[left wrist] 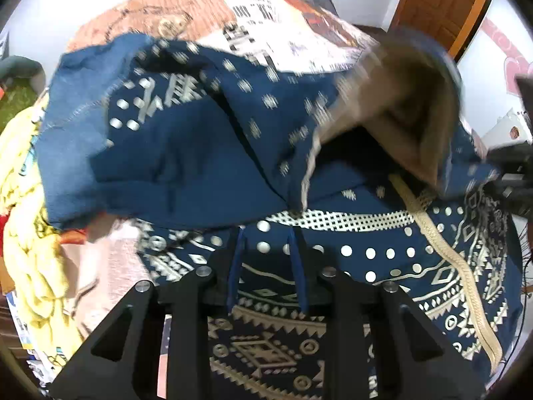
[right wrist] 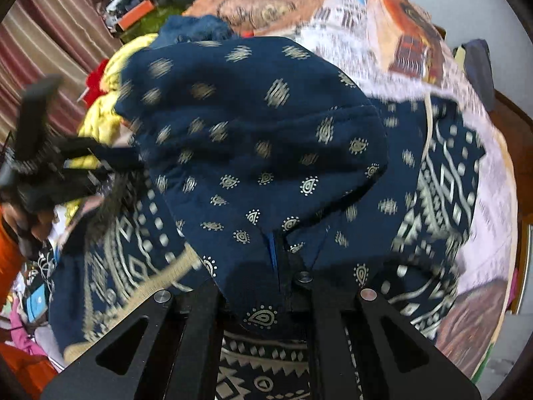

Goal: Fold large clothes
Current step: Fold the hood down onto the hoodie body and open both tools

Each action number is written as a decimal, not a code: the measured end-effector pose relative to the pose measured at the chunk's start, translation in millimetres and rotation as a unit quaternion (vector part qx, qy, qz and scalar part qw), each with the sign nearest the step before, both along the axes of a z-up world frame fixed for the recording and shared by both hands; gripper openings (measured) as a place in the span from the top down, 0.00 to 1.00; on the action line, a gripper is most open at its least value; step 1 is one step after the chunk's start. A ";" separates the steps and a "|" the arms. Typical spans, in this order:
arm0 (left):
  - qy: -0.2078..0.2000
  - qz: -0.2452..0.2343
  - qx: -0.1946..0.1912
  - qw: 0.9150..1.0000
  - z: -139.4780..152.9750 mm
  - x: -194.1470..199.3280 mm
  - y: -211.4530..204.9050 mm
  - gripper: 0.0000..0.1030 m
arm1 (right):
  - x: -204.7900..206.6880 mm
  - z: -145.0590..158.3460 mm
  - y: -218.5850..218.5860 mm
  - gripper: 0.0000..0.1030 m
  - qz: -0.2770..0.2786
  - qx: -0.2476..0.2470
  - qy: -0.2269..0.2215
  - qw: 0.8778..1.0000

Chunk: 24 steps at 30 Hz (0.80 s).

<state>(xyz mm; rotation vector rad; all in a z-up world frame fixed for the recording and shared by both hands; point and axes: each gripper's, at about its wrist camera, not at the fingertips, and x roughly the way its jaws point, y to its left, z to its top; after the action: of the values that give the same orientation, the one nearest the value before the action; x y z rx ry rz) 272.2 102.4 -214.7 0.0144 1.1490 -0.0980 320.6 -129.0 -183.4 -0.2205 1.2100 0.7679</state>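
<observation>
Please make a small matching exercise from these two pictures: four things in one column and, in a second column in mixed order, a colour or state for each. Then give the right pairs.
Things:
1. left gripper
2. right gripper
3. crumpled cloth beside the garment
4. garment

Colours or states:
A. yellow
B. shut on a fold of fabric
C. navy with pale printed patterns
D. jaws apart, fabric lying under them

Pairs: 1-D, 2-B, 3-A, 4-C

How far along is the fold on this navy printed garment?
Done: one half of the navy garment lies doubled over the other on the bed. In hand: right tongs pinch the top layer; left tongs stand open at its edge. Left: the layer looks rumpled, further folds seem likely, and the yellow clothes lie unfolded.
</observation>
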 end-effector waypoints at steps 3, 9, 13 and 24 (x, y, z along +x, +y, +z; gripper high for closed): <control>-0.026 0.009 0.009 1.000 22.9 2.1 8.3 0.60 | -1.9 -4.8 -3.3 0.90 0.005 -0.008 0.005 1.000; -0.074 0.015 0.016 0.997 65.7 21.1 11.1 0.51 | -1.2 9.1 -14.3 0.89 -0.001 -0.005 0.012 1.000; -0.095 -0.001 0.009 0.995 81.4 38.9 -3.3 0.43 | -2.6 23.2 -22.3 0.71 0.000 0.001 0.009 1.000; -0.043 -0.082 0.059 0.994 9.2 45.9 -79.6 0.34 | -19.6 43.5 -48.8 0.42 -0.033 -0.004 -0.050 0.998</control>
<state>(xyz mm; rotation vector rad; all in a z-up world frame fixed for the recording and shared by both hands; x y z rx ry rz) 318.1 22.8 -205.5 0.2170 1.0652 -0.1732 300.9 -177.8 -139.8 -0.2231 1.1213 0.6872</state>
